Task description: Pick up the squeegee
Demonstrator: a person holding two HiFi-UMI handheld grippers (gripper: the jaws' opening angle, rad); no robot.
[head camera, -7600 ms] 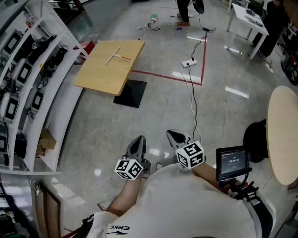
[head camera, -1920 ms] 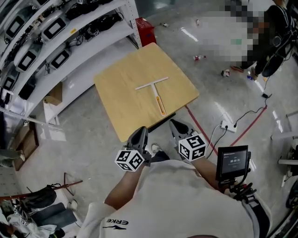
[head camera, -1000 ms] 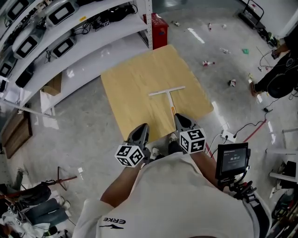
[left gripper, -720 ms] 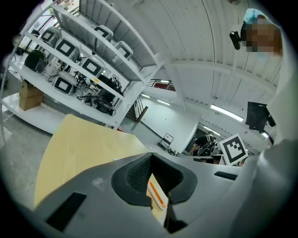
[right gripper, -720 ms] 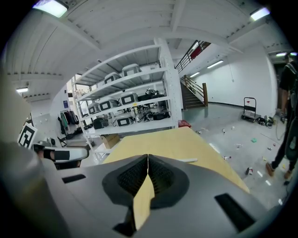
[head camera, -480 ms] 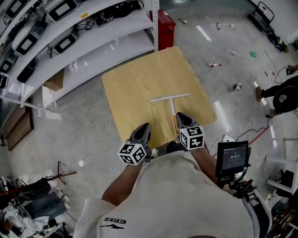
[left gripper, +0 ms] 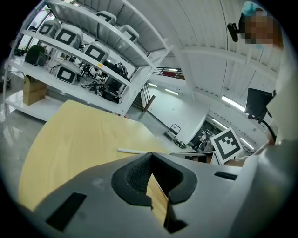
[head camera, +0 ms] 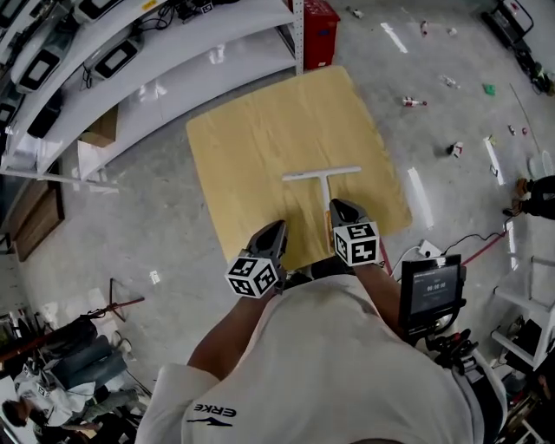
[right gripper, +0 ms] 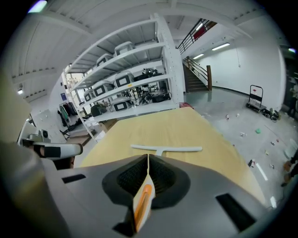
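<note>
Wooden table (head camera: pixel 251 147): squeegee (head camera: pixel 321 174) flat, handle beneath right hand-held gripper (head camera: pixel 336 205); left hand-held gripper (head camera: pixel 276 228) beside; both closed, empty.

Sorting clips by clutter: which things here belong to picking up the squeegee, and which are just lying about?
Part of the job:
squeegee
table that it lies on
right gripper
left gripper

Just lying about:
shelves
red box
litter on the floor

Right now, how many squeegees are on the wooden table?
1: the squeegee lies flat on the table, its white blade crosswise and its handle running toward the right gripper. I see no other.
</note>
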